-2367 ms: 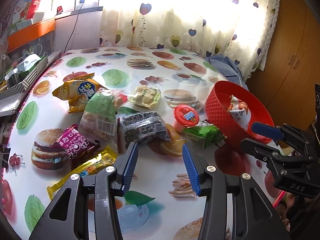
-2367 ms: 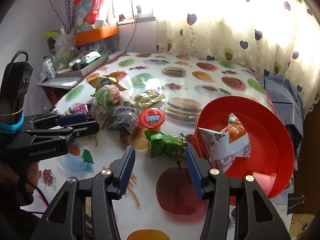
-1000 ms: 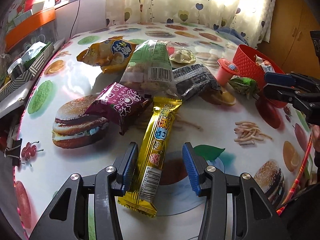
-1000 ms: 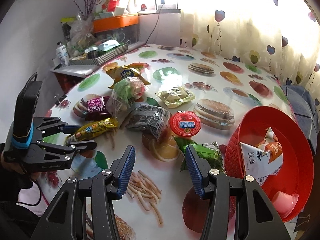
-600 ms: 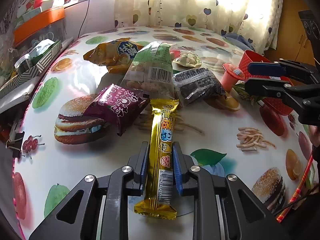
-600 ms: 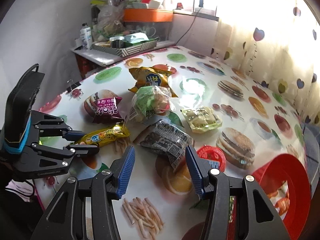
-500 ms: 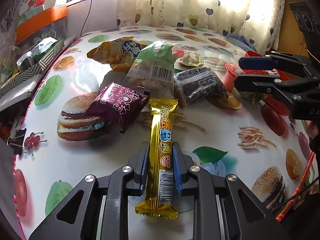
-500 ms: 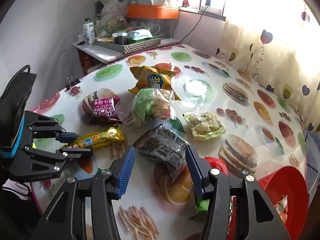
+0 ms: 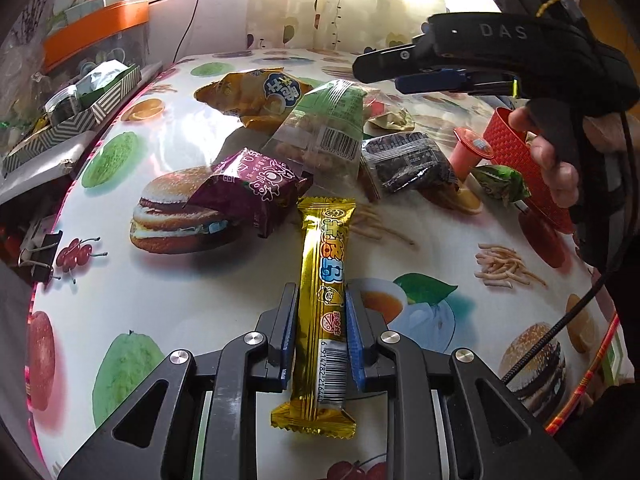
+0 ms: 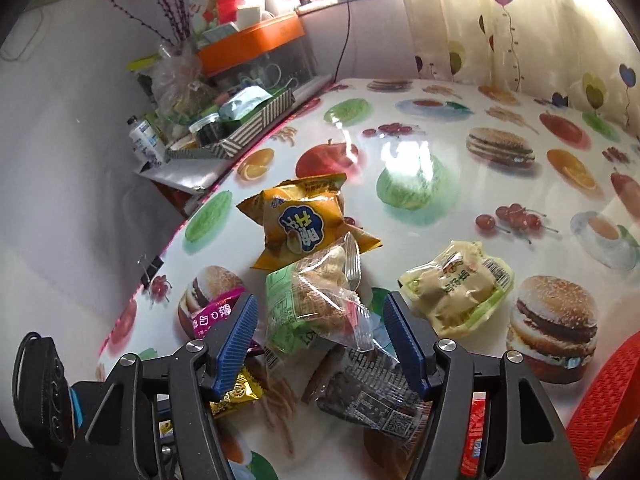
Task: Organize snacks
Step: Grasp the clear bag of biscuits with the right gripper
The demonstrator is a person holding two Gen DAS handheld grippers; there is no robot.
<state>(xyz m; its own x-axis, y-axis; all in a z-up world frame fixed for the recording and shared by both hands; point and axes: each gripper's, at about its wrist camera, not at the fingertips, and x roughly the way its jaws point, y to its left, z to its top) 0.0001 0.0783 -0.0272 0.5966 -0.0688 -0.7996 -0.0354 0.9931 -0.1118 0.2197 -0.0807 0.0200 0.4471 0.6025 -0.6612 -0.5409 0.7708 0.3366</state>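
Observation:
My left gripper (image 9: 321, 322) is shut on a long gold snack bar (image 9: 326, 276) that lies on the printed tablecloth. My right gripper (image 10: 322, 338) is open and hangs above the clear green-labelled biscuit bag (image 10: 310, 304), which also shows in the left wrist view (image 9: 326, 128). Around it lie a yellow chip bag (image 10: 304, 220), a purple packet (image 9: 248, 186), a black packet (image 10: 368, 392), a pale yellow-green packet (image 10: 456, 288), a red-lidded jelly cup (image 9: 472, 150) and a small green packet (image 9: 500, 180). The red basket (image 9: 524, 168) stands at the right.
A striped tray (image 10: 236, 128) of clutter and an orange shelf (image 10: 252, 40) stand beyond the table's left edge. Binder clips (image 9: 40, 256) hold the cloth at that edge. A curtain (image 10: 520, 20) hangs behind the table.
My left gripper closed on the gold bar about half a second ago and holds it still. My right gripper has swung left from the red basket to above the snack pile.

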